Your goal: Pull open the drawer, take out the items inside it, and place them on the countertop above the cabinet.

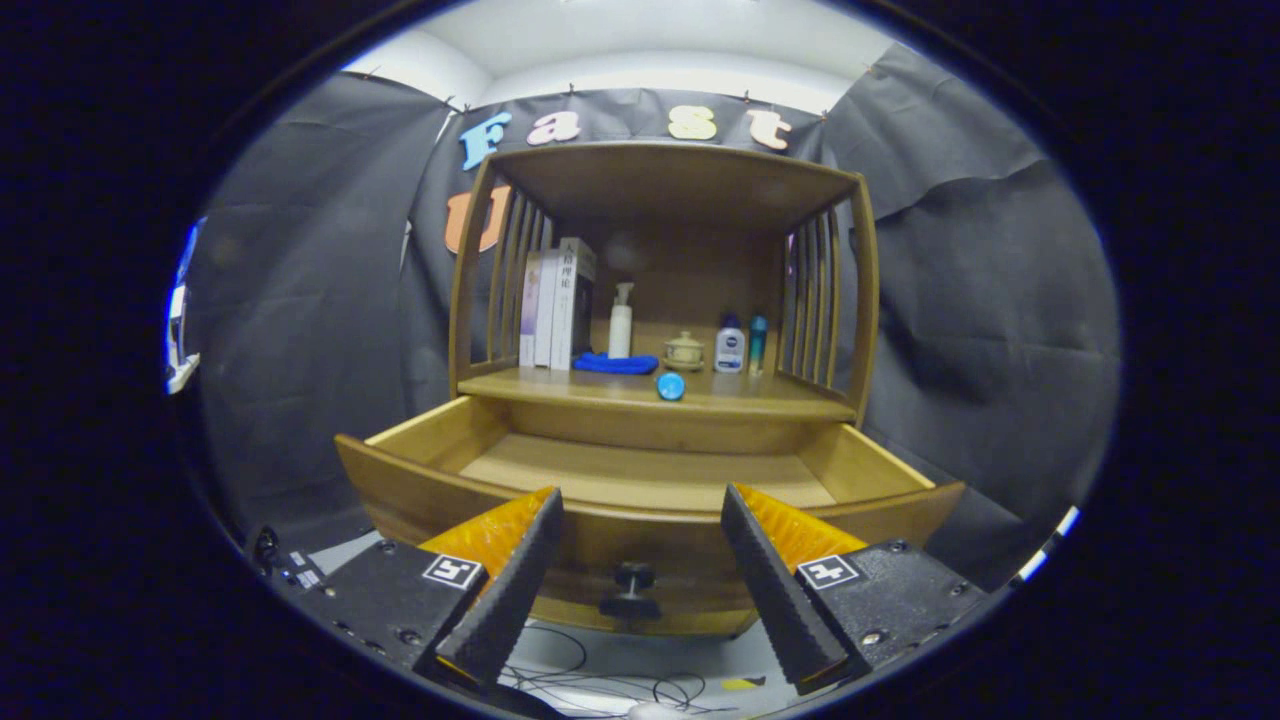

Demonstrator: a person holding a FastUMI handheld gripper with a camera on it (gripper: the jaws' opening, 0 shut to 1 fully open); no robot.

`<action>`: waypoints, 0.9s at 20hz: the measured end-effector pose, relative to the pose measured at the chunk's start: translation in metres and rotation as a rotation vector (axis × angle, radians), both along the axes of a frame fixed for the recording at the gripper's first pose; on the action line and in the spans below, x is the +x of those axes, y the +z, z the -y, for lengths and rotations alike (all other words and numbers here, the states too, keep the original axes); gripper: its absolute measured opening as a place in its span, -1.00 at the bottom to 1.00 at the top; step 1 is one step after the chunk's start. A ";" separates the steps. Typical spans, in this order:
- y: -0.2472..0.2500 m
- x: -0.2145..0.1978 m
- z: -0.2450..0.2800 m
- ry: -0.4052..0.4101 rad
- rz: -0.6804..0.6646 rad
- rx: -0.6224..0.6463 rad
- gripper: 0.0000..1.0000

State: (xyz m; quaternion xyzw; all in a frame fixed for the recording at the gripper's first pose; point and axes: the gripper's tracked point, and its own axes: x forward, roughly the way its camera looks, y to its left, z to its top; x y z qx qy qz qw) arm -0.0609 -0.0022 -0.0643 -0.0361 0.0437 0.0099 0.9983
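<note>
A wooden cabinet stands ahead with its drawer (640, 478) pulled out toward me; the part of the drawer floor I can see is bare wood. The drawer's dark knob (631, 580) sits on the front panel, between my two fingers. My gripper (640, 500) is open, fingers spread at the drawer's front rim, nothing held. On the countertop (790, 396) above the drawer lie a small blue round item (670, 386) near the front edge and a blue cloth-like item (614, 364) further back.
On the countertop also stand books (556, 304), a white pump bottle (621, 322), a small lidded jar (684, 350), a white bottle (730, 346) and a teal bottle (758, 344). Slatted side walls and a wooden top close in the shelf. Cables (610, 685) lie on the floor below.
</note>
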 end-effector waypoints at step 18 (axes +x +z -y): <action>-0.045 0.030 0.002 -0.089 -0.077 0.030 0.98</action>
